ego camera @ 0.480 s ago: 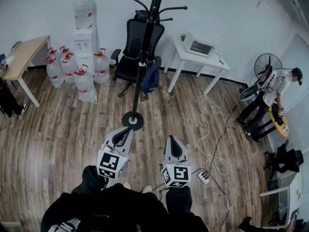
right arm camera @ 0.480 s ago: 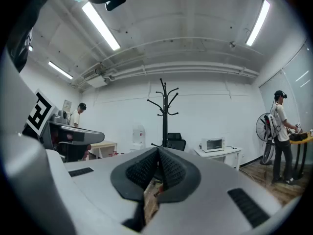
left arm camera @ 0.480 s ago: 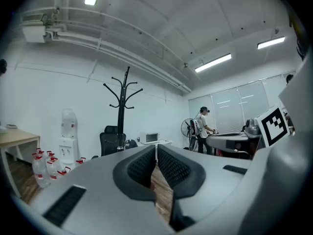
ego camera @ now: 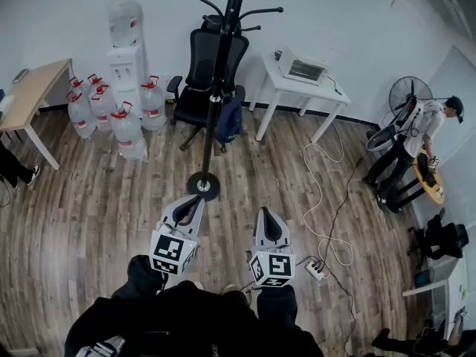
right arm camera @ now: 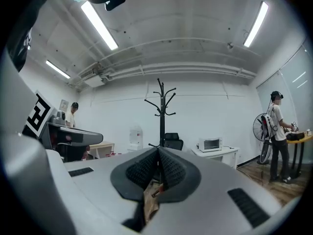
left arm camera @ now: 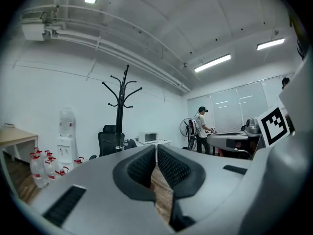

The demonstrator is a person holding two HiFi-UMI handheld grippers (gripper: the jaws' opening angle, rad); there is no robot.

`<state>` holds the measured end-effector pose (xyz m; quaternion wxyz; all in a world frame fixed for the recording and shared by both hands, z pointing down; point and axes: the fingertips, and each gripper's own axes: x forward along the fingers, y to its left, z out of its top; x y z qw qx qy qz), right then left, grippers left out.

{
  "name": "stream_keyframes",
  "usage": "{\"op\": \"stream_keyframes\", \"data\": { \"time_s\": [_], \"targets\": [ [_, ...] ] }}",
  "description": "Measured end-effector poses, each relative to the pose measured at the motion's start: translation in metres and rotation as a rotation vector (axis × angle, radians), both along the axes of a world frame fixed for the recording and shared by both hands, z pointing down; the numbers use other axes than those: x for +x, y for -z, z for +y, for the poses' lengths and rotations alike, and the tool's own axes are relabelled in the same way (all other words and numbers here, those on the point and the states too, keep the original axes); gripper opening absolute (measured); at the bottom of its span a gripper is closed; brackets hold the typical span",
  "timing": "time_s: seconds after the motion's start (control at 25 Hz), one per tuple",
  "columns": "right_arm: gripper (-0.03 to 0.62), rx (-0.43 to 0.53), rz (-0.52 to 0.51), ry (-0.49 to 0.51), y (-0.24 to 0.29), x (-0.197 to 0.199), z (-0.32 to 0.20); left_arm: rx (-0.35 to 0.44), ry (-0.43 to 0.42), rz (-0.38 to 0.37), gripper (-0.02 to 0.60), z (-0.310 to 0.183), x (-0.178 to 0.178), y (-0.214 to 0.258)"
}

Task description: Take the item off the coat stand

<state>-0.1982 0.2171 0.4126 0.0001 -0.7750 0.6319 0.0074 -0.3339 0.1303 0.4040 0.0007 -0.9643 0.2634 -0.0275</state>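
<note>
A black coat stand [ego camera: 216, 88] rises from a round base [ego camera: 203, 186] on the wood floor, just ahead of both grippers. A dark blue bag [ego camera: 228, 120] hangs low beside its pole; I cannot tell whether it hangs from the stand or from the chair behind. The upper hooks look bare. My left gripper [ego camera: 195, 201] is shut and holds nothing, its tips a little short of the base. My right gripper [ego camera: 265, 216] is shut too, further right. The stand [left arm camera: 120, 109] appears left of the closed left gripper [left arm camera: 156, 153], and the stand [right arm camera: 161, 112] lies straight beyond the closed right gripper [right arm camera: 158, 154].
A black office chair [ego camera: 204, 76] stands behind the pole. Several water bottles [ego camera: 111, 114] and a dispenser [ego camera: 126, 50] are at the left, a wooden desk [ego camera: 33, 88] further left. A white table [ego camera: 301, 84] carries a small oven. Cables and a power strip [ego camera: 315, 271] lie at the right, near a person [ego camera: 416, 140] and fan [ego camera: 407, 95].
The head view has shifted slightly, and the person at the left edge has slid mostly out of frame. Both grippers stay where they were, still shut.
</note>
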Motion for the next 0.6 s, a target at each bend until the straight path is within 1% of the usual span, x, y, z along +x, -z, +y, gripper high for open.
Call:
{"op": "stream_keyframes", "data": {
  "time_s": [0.12, 0.32, 0.48, 0.6],
  "targets": [
    [0.015, -0.011, 0.007, -0.016, -0.004, 0.007, 0.002, -0.003, -0.010, 0.005, 0.033, -0.003, 0.006, -0.003],
    [0.015, -0.015, 0.003, -0.047, -0.007, 0.031, 0.002, -0.017, -0.025, 0.000, 0.033, -0.010, 0.028, -0.010],
    [0.015, -0.018, -0.007, -0.052, -0.014, 0.060, -0.005, -0.020, -0.033, -0.009, 0.033, -0.018, 0.058, -0.016],
    [0.015, -0.020, -0.014, -0.050, -0.021, 0.092, -0.019, -0.019, -0.032, -0.017, 0.034, -0.031, 0.091, -0.021]
  ]
}}
